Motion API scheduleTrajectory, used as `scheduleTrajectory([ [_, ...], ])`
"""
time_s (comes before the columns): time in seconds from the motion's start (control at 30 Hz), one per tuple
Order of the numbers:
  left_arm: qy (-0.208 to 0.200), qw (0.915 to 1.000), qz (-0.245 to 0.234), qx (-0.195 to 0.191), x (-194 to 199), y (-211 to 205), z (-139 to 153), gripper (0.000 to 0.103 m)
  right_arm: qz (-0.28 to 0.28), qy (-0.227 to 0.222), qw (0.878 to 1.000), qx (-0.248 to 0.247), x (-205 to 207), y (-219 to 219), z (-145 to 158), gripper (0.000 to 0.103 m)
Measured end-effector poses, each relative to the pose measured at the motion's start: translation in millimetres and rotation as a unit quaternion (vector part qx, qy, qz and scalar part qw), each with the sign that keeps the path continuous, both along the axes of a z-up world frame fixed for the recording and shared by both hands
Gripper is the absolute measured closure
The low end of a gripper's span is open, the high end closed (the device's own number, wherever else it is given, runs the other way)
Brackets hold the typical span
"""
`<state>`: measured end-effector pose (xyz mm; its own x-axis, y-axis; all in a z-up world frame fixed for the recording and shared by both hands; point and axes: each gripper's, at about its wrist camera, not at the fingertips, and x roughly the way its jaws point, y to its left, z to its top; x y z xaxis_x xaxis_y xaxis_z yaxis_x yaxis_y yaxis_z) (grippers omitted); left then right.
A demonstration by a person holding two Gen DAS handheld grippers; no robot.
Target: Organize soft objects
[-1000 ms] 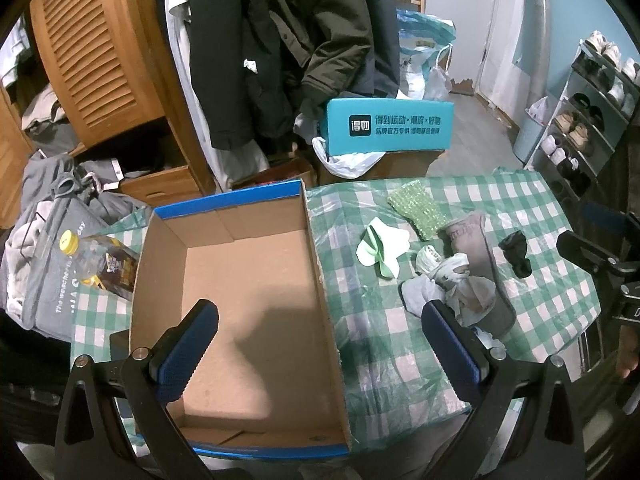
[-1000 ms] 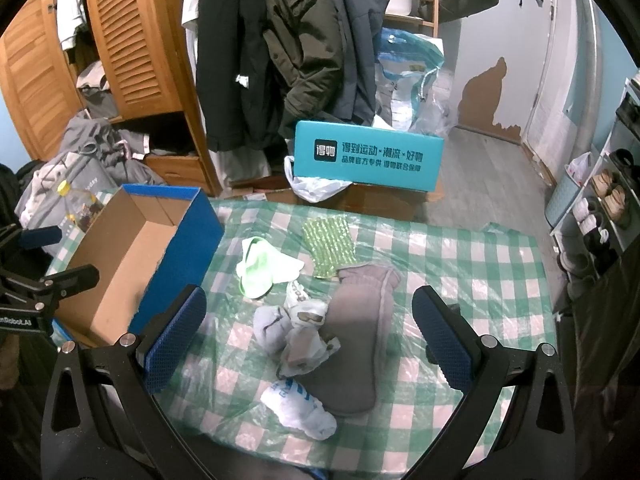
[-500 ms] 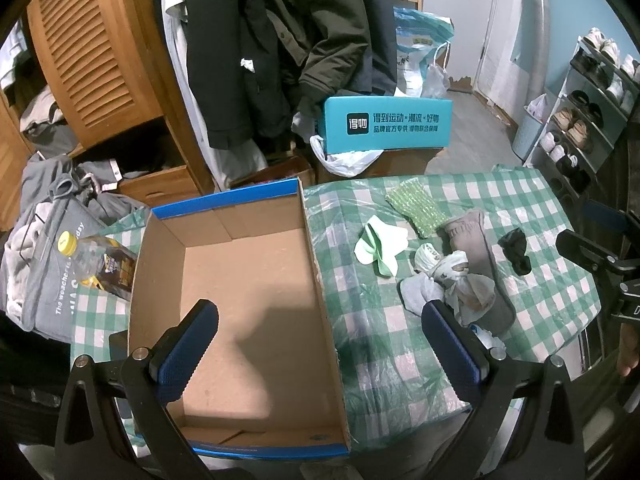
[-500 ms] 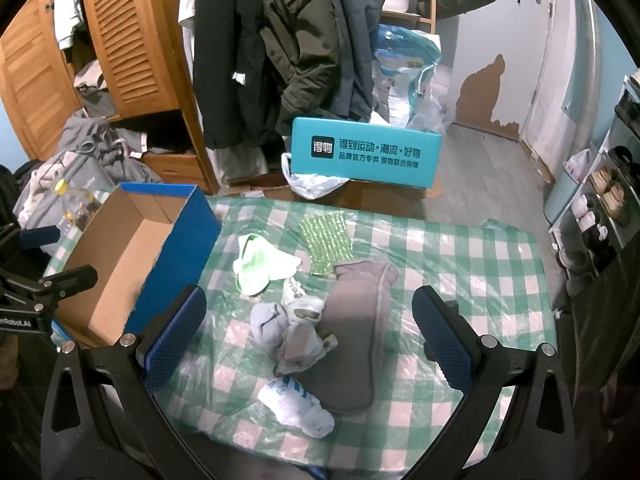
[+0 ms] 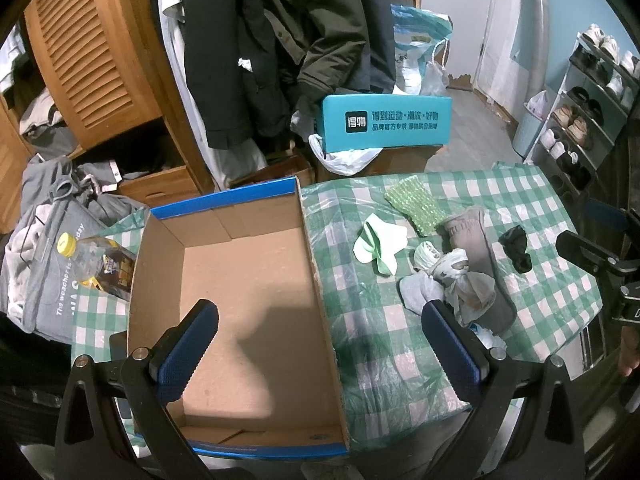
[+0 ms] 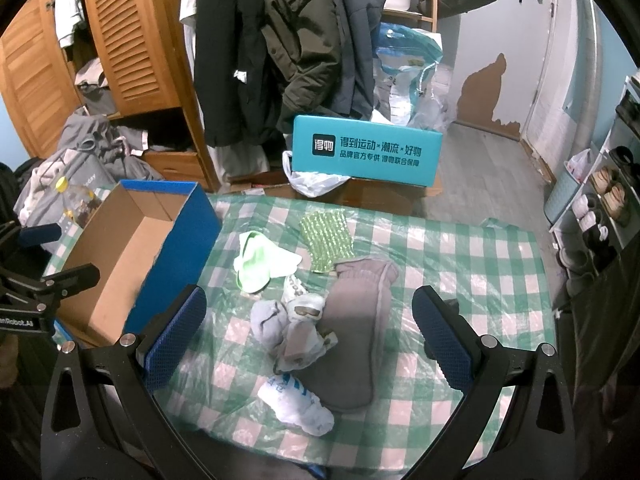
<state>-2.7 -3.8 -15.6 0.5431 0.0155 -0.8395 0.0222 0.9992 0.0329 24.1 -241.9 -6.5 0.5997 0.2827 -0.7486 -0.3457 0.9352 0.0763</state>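
Both tongs agape and empty: left tongs (image 5: 320, 340) over the bare cardboard box (image 5: 240, 280), right tongs (image 6: 308, 332) nearer, directly above the sock heap (image 6: 296, 324) on the checked surface (image 6: 480, 256); long grey sock (image 6: 356, 324) lying lengthwise, away from the viewer

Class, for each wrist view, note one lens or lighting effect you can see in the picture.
Left wrist view: a soft shadow falls across the floor of the open cardboard box; black fisheye corners. Right wrist view: straight edges bow, and the clear plastic over the green checked tablecloth shows pale glare.
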Motion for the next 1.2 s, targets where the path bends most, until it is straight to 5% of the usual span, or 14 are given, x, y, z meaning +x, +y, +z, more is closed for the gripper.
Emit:
scheduleTrajectory([
  [0.7,0.01,0.9999,-0.003,0.006,-6,-5,-4,0.0,-0.009,0.006,1.0,-0.001,-7,-18,-11,0.002],
  [1.2,0.018,0.9986,-0.045,0.021,31,-42,9,0.001,-0.034,0.018,0.999,-0.033,14,-59,-4,0.002],
])
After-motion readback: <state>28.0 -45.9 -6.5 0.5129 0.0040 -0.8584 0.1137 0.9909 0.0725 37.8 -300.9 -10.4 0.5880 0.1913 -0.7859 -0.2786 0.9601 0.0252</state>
